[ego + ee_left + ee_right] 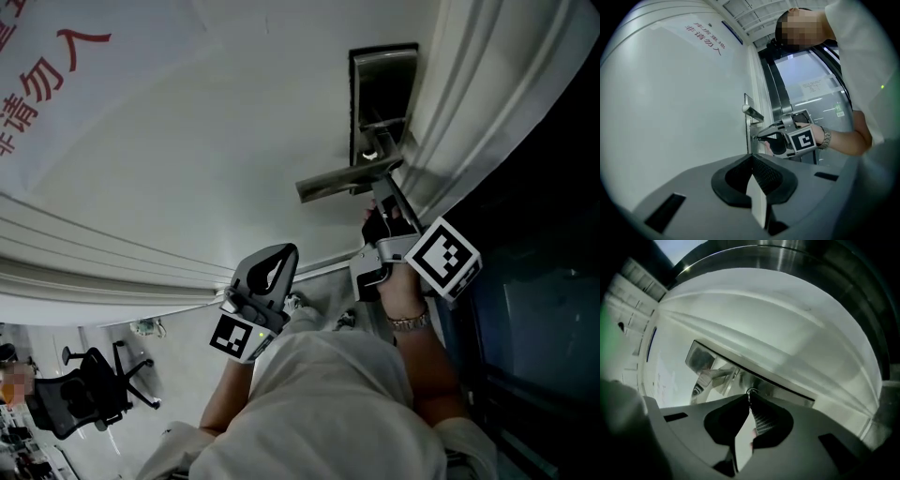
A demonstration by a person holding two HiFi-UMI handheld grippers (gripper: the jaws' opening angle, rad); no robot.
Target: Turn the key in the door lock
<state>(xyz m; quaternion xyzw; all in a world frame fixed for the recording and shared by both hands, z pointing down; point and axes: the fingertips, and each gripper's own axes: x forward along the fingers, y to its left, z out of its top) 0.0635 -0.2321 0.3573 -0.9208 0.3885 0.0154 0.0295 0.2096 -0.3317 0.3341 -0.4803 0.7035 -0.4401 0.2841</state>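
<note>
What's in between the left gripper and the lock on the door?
Nothing. The left gripper view shows just air between the left gripper and the lock. The right gripper pinches the key there.

Black office chair (89, 389) parked off at the far left on the pale floor (187, 375). Red lettering (52, 89) on a white sheet up left. Paper notice (815, 86) stuck on the glass at right.

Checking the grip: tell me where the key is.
The key is pinched in the fingers of the right gripper, right of centre in the head view, at the lock plate under the handle.
</note>
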